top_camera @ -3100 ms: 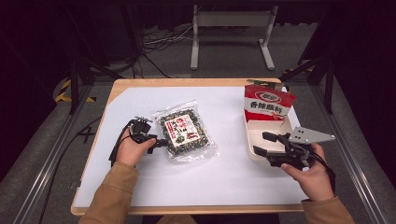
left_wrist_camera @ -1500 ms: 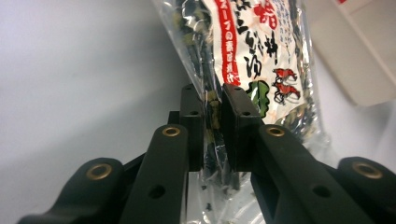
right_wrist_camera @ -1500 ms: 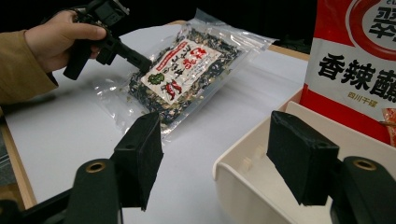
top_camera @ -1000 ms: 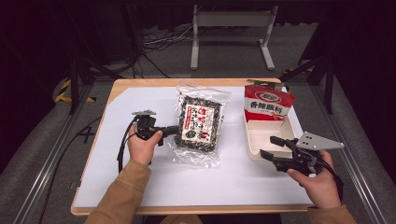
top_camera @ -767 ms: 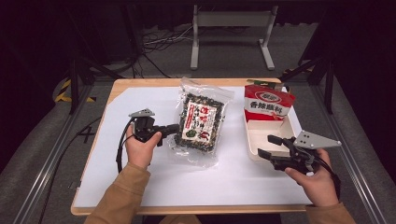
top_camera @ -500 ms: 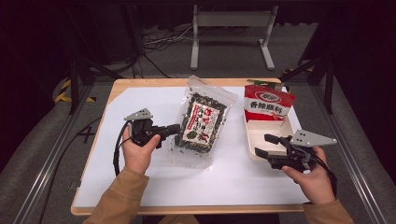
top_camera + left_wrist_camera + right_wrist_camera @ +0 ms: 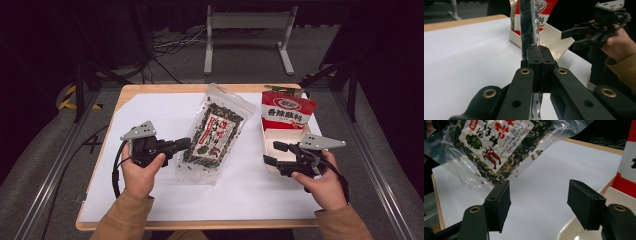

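Jaws clamped on lifted seaweed bag

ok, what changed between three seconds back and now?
The left gripper closed its fingers on the clear seaweed bag's edge and raised it off the white sheet, tilted, toward the tray. Unchanged: the right gripper open by the tray, the red packet standing in it.
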### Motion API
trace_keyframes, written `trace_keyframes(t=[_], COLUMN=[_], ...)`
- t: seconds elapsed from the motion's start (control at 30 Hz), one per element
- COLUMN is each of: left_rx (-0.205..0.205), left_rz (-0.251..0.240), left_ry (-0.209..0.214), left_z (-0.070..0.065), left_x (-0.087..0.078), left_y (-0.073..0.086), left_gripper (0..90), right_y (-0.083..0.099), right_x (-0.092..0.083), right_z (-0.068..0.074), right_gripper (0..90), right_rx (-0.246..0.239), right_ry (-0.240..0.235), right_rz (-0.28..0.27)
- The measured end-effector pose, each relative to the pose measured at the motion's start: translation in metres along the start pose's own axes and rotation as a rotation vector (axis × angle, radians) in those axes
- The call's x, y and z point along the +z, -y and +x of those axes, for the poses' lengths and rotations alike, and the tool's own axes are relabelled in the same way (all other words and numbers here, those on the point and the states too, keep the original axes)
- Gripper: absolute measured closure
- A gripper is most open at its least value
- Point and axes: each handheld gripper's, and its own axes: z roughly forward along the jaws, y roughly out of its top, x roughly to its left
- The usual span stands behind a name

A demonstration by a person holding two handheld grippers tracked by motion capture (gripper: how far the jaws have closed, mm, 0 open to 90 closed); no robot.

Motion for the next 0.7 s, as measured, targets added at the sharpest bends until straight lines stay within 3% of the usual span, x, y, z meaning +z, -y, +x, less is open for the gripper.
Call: trace_keyframes(t=[0.1,0.2,0.33,0.47,0.67,0.7], left_rx=[0.027,0.039,0.065,0.083,0.119,0.162], left_rz=[0.004,0.01,0.007,-0.015,-0.032,-0.019], left_ry=[0.014,0.039,0.058,0.107,0.149,0.151], left_z=[-0.006,-0.015,-0.024,-0.032,-0.037,-0.038], left_x=[-0.003,-0.007,-0.01,-0.015,-0.016,-0.015], left_y=[-0.001,0.0,0.0,0.001,0.002,0.002], left_gripper=[89.4,89.5,89.5,89.6,89.5,89.5], right_y=[0.001,0.001,-0.001,-0.004,-0.006,-0.007], right_x=[0.006,0.017,0.026,0.039,0.048,0.049], right_z=[0.001,0.002,0.002,0.006,0.01,0.011], right_gripper=[32.0,32.4,30.2,27.2,25.0,25.9], right_rx=[0.022,0.082,0.113,0.143,0.124,0.118], right_ry=[0.004,-0.029,-0.057,-0.137,-0.208,-0.221], right_rz=[-0.026,-0.034,-0.039,-0.056,-0.092,-0.107])
